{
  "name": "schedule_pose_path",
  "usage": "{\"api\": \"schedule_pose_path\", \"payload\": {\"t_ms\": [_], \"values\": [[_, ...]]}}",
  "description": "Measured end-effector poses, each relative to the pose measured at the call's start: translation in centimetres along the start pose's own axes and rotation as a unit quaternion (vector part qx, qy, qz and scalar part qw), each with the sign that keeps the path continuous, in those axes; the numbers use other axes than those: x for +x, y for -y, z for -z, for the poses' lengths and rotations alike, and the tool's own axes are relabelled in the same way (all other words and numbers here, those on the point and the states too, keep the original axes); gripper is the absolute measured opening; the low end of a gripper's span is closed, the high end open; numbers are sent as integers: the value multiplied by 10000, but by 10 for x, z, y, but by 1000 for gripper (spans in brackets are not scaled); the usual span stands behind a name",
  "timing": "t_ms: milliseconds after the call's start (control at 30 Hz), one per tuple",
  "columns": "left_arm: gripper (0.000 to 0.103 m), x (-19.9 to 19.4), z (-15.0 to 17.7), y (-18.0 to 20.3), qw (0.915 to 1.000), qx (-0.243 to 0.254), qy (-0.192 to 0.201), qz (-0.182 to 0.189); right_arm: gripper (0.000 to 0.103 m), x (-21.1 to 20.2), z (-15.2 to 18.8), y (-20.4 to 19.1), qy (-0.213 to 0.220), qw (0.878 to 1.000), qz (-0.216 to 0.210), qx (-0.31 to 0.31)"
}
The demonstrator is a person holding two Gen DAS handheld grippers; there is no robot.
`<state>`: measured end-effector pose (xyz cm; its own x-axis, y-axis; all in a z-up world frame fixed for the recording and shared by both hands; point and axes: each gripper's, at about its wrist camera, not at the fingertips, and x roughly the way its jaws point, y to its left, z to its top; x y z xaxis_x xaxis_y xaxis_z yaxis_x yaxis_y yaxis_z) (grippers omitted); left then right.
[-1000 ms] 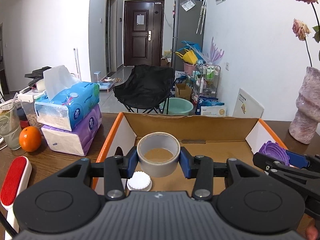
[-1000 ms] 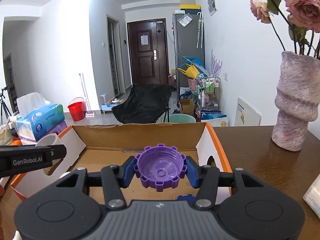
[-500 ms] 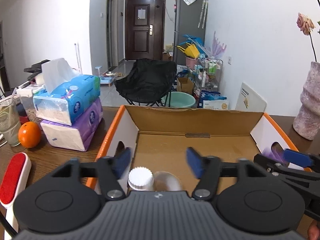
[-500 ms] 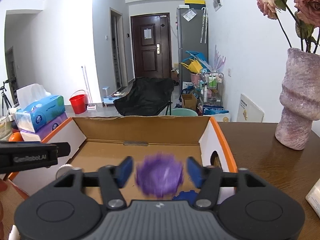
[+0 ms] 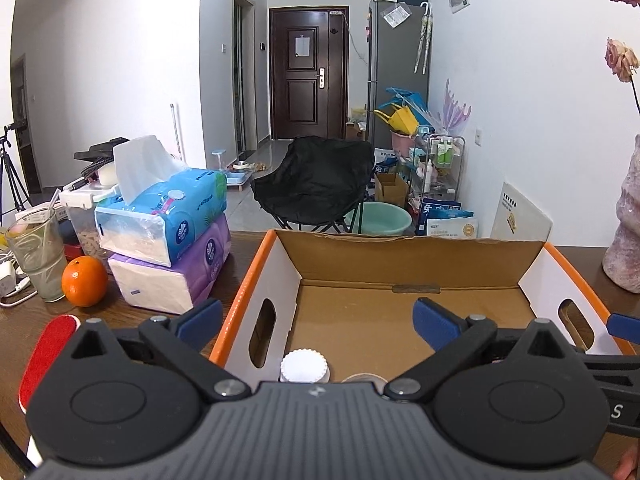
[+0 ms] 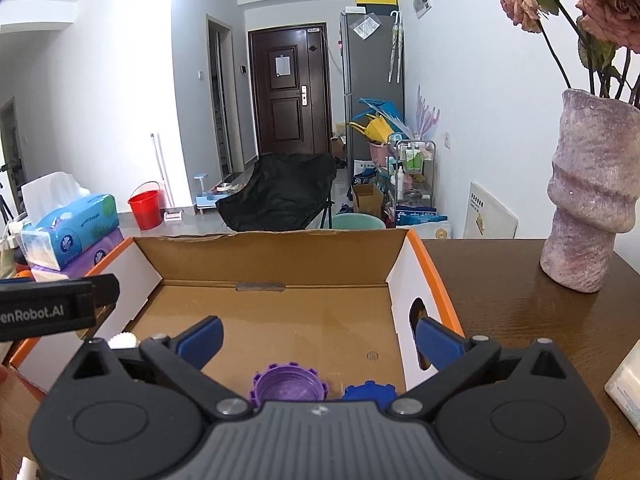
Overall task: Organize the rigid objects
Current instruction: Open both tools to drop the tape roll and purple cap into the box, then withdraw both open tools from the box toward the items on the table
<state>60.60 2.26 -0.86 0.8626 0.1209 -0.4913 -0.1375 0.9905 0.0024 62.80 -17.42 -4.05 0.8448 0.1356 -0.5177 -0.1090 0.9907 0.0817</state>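
Observation:
An open cardboard box [image 5: 408,256] with orange edges lies on the brown table under both grippers. My left gripper [image 5: 318,322] hovers over its near left part; its jaws are opening and nothing is between them. Below it lie a white ribbed cap [image 5: 305,366] and the rim of a grey tape roll [image 5: 364,377], mostly hidden by the gripper body. My right gripper [image 6: 319,342] hangs over the box [image 6: 272,256] at its near right, jaws opening and empty. Under it on the floor rest a purple toothed cap [image 6: 288,386] and a blue cap [image 6: 370,390].
Left of the box stand stacked tissue packs [image 5: 168,240], an orange [image 5: 84,281], a glass [image 5: 36,250] and a red lint brush [image 5: 44,354]. A mauve vase [image 6: 588,200] with roses stands right of the box, and a white item [image 6: 624,388] lies at the right edge.
Both grippers went from shut to wide open. The tape roll fell from the left gripper and the purple cap from the right one; both now lie on the box floor.

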Motion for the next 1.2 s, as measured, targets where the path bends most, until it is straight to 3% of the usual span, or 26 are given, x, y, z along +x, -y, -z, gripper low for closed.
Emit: {"api": "schedule_pose_path", "payload": {"t_ms": [533,1200], "values": [[103,-14,-1,0,9999,-56,127,62,103,-8,-1,-2,-17,10000,48,-24],[103,-60,12,-21,9996,-122,228,70,103,-63,16,-10,152,9996,-35,-239]]}}
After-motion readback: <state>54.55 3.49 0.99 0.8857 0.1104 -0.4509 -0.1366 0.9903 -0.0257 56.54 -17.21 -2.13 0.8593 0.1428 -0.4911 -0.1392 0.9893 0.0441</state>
